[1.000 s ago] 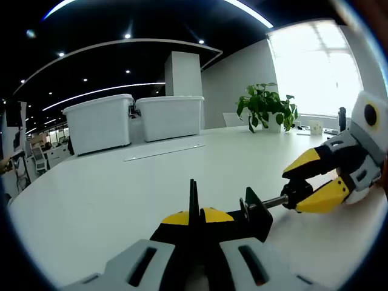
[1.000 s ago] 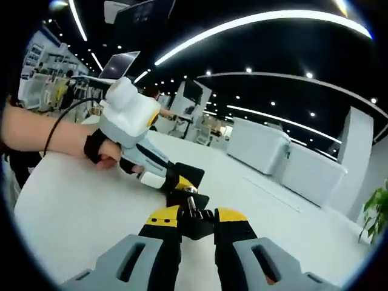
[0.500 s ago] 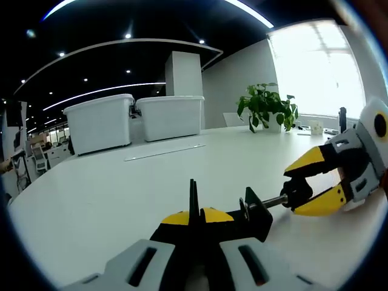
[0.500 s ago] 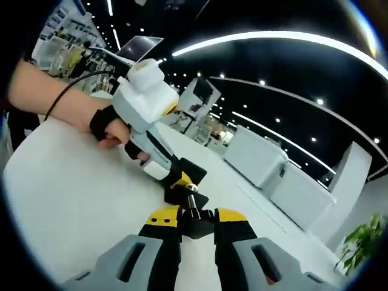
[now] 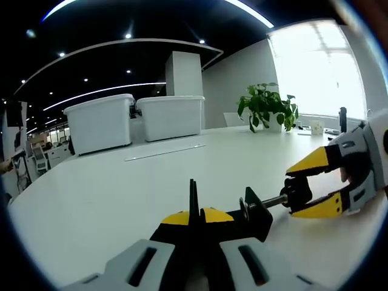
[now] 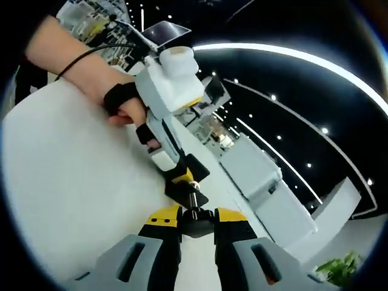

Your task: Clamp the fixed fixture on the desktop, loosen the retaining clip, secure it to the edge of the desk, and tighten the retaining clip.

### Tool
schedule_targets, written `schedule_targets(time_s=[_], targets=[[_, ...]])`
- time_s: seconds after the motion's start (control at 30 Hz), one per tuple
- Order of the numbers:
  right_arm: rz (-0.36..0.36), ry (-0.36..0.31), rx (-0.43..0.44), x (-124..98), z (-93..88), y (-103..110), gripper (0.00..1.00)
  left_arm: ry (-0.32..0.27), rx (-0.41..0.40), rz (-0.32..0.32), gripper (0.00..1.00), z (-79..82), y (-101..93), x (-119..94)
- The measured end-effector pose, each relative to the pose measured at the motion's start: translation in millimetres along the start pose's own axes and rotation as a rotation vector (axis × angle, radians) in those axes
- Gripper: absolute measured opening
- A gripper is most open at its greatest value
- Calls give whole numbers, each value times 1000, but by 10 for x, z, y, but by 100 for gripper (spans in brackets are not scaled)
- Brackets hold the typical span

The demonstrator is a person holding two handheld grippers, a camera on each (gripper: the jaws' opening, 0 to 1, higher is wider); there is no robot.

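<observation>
The fixture is a black screw clamp on the white desk (image 5: 109, 200). In the left gripper view my left gripper (image 5: 193, 213) is shut on its thin upright plate (image 5: 192, 193), with the clamp body (image 5: 257, 217) just to the right. A metal screw (image 5: 274, 202) runs from the body to a black knob (image 5: 296, 191). The right gripper (image 5: 308, 183) comes in from the right with its yellow tips shut on that knob. In the right gripper view my right gripper (image 6: 195, 217) holds the knob (image 6: 195, 224); beyond it are the clamp body (image 6: 183, 180) and the left gripper (image 6: 173, 91) in a person's hand.
Two large white bins (image 5: 100, 124) (image 5: 171, 116) stand at the back of the desk near a white pillar (image 5: 183, 74). A potted plant (image 5: 265, 107) sits at the far right by a bright window. A person's forearm (image 6: 73, 63) lies over the desk's left side.
The right gripper has rolled around the screw's axis while staying shut on the knob, so its view has tilted. The left gripper and the clamp body have not moved.
</observation>
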State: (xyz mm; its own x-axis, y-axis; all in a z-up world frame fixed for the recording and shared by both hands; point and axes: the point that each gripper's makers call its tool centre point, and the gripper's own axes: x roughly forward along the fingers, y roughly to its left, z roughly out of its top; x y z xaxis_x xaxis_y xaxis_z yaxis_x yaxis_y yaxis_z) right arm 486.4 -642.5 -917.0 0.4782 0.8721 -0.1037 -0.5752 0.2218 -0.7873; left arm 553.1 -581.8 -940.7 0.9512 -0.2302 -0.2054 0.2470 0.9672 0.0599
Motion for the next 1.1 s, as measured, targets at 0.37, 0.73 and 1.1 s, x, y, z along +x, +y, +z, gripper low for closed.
schedule_targets(time_s=[0.37,0.73,1.1], targets=[[-5,5,-71,9,1,-3,23,-1,3,-2,5,4,0,5],[62,-108,759,-78,45,-253,32,-3,9,-4,5,6,-5,9],[113,-81,1153,-124,-123,-219,23,-6,16,-18,5,7,-40,2]])
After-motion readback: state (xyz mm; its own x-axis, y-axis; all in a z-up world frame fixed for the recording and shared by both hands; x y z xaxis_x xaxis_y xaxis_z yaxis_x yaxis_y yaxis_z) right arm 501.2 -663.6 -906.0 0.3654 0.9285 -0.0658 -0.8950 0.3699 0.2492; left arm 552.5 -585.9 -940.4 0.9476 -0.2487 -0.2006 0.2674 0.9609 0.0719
